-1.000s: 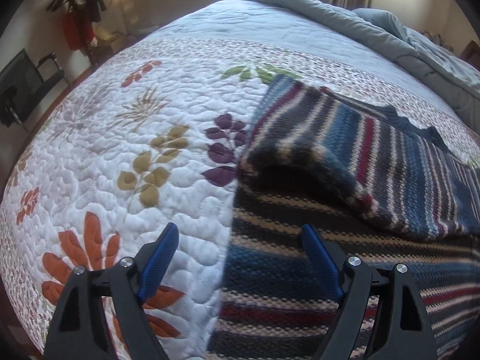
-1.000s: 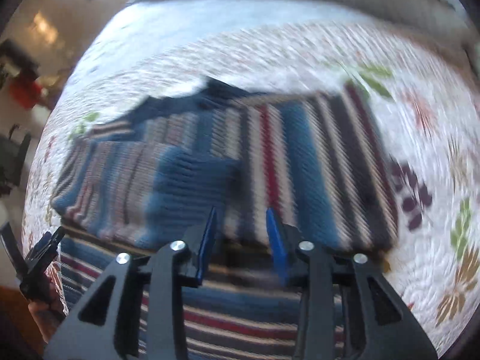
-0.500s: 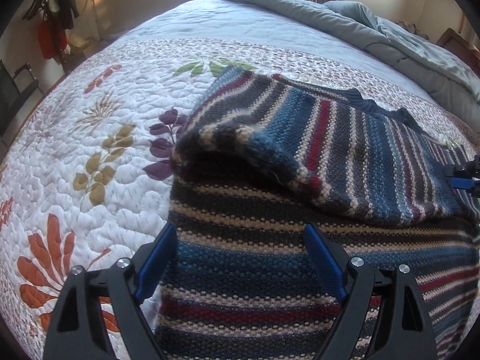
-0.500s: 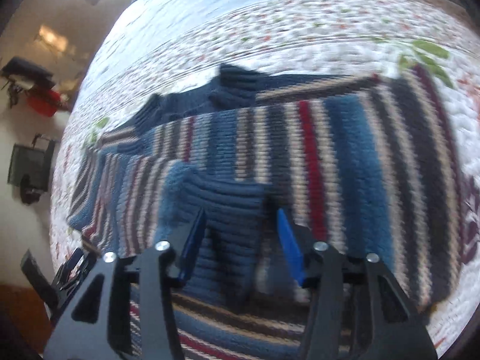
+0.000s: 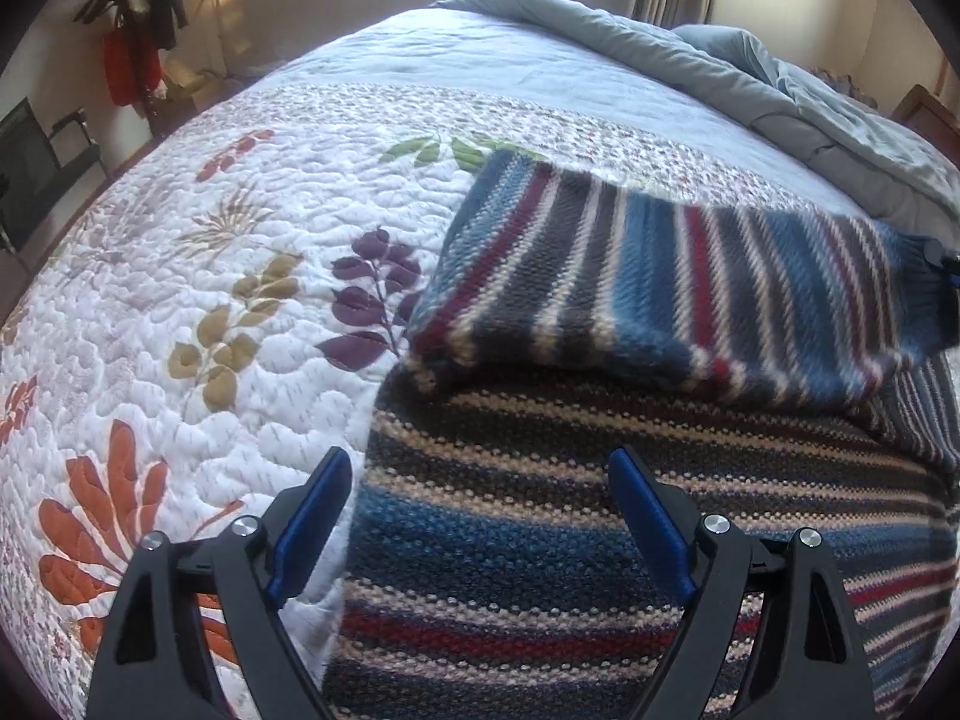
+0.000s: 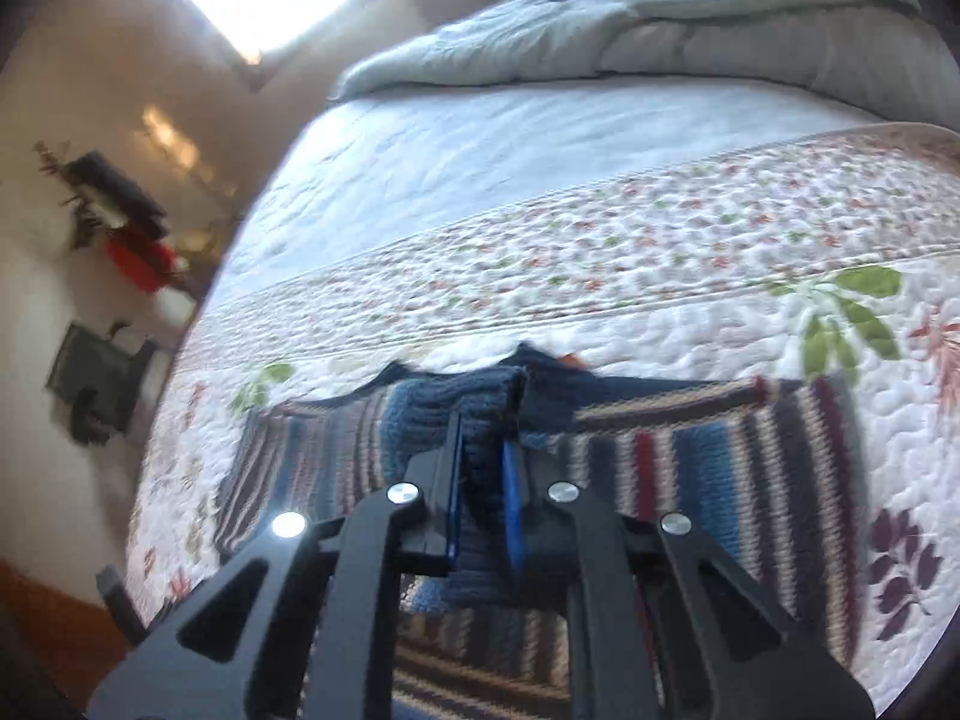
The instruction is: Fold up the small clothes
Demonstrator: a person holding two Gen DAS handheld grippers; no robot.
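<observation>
Left hand-held gripper (image 5: pixel 480 516): jaws spread wide, released, above the striped sweater (image 5: pixel 600 540) lying on the bed's floral quilt (image 5: pixel 210 300). Right hand-held gripper (image 6: pixel 483 468): clenched on the sweater's blue cuff (image 6: pixel 474 408), sleeve folded across the body. Grey duvet (image 6: pixel 660 30) bunched beyond.

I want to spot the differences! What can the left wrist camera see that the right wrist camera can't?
Only the left wrist view shows the open left gripper with nothing between its blue pads, and an orange flower on the quilt.

Only the right wrist view shows the right gripper shut on the dark blue ribbed knit cuff.

Both show the blue, red and cream striped knitted sweater on the white floral quilted bedspread.
</observation>
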